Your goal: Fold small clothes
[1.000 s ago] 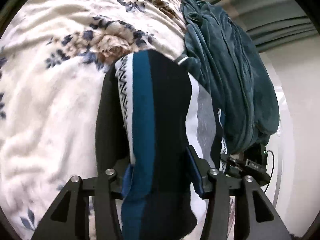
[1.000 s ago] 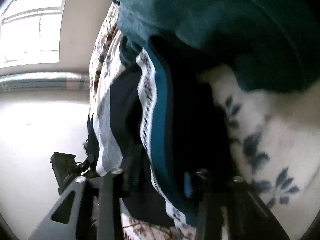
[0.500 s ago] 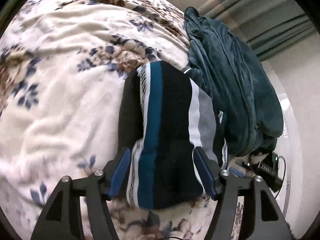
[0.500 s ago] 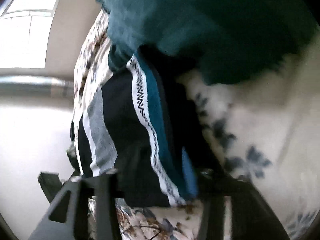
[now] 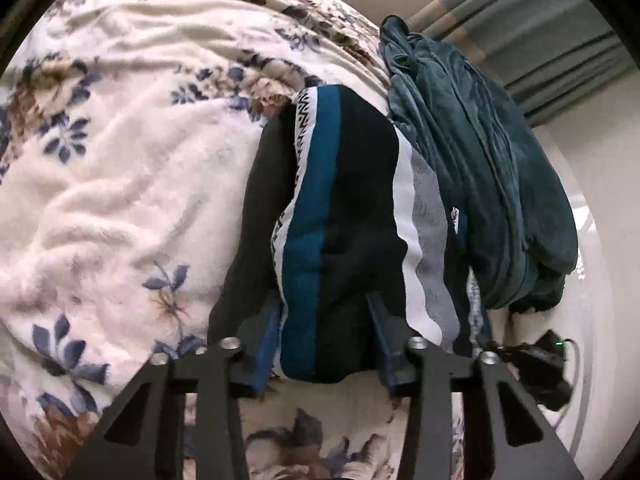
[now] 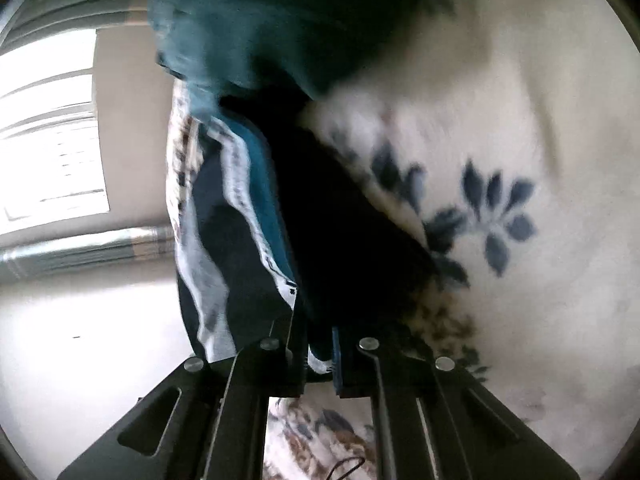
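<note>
Your right gripper is pinched tight on the near hem of the striped garment, probably to pull a fold; your left gripper is closing around its near end. 1 garment lies on the floral blanket, 1 teal fleece just beyond.

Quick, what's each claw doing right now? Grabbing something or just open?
Left gripper: jaws closing around the striped garment.
Right gripper: shut, pinching that garment's edge.

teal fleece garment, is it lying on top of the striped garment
No, the teal fleece garment lies beside the striped garment on the floral blanket.
</note>
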`<state>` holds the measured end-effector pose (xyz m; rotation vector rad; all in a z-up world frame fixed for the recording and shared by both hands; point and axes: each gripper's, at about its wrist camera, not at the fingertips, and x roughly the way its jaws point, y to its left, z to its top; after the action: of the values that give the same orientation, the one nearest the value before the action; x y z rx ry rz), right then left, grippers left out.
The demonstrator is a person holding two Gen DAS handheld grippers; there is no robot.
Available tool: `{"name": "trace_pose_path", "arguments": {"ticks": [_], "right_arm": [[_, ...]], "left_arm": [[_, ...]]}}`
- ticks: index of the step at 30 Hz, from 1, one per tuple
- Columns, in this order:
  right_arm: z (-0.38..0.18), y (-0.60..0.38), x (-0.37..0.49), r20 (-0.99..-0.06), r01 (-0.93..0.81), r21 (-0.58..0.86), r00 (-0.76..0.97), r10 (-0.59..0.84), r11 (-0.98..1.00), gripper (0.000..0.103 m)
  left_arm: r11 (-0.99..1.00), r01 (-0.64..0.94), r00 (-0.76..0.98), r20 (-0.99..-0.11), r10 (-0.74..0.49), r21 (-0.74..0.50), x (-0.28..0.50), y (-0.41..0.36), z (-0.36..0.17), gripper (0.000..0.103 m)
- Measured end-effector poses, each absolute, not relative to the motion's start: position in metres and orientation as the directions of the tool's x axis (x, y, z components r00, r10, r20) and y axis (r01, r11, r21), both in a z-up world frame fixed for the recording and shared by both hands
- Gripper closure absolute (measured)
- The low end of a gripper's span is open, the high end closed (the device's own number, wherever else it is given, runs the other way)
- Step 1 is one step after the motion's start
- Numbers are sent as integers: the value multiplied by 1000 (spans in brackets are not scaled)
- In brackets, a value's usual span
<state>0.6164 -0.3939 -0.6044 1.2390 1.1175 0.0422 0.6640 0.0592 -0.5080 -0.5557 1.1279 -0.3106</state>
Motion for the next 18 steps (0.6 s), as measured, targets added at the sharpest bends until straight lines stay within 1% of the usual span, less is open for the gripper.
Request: {"name": "trace_pose_path", "arguments": {"ticks": [3, 5, 9, 12, 15, 16, 17, 18], "right_arm": [[-584, -395, 607, -664, 513, 746, 522, 535, 425, 95], [-580, -392, 607, -709, 510, 705, 491, 507, 493, 95], [-601, -382, 614, -790, 543, 612, 385, 478, 574, 95], [-616, -370, 630, -822, 548, 568, 339, 458, 614, 95], [-612, -356, 644, -870, 511, 492, 293, 396, 704, 94], [-607, -351, 647, -887, 489, 461, 282, 366, 741, 89], [-598, -345, 650, -907, 458, 416, 275, 320, 786, 80], [-583, -334, 652, -938, 410, 317, 270, 219, 855, 74]], "left_arm": [[840, -29, 399, -776, -488, -543, 664, 59, -509, 66], [847, -38, 389, -789, -476, -530, 665, 60, -513, 66], [855, -46, 365, -806, -467, -516, 668, 63, -520, 63], [873, -30, 361, -820, -445, -487, 667, 60, -515, 63], [900, -15, 362, -842, -400, -435, 665, 54, -506, 63], [917, -10, 367, -855, -367, -398, 663, 51, -500, 62], [939, -11, 375, -871, -316, -345, 661, 47, -494, 61], [956, -10, 384, -884, -268, -294, 660, 44, -488, 52]]}}
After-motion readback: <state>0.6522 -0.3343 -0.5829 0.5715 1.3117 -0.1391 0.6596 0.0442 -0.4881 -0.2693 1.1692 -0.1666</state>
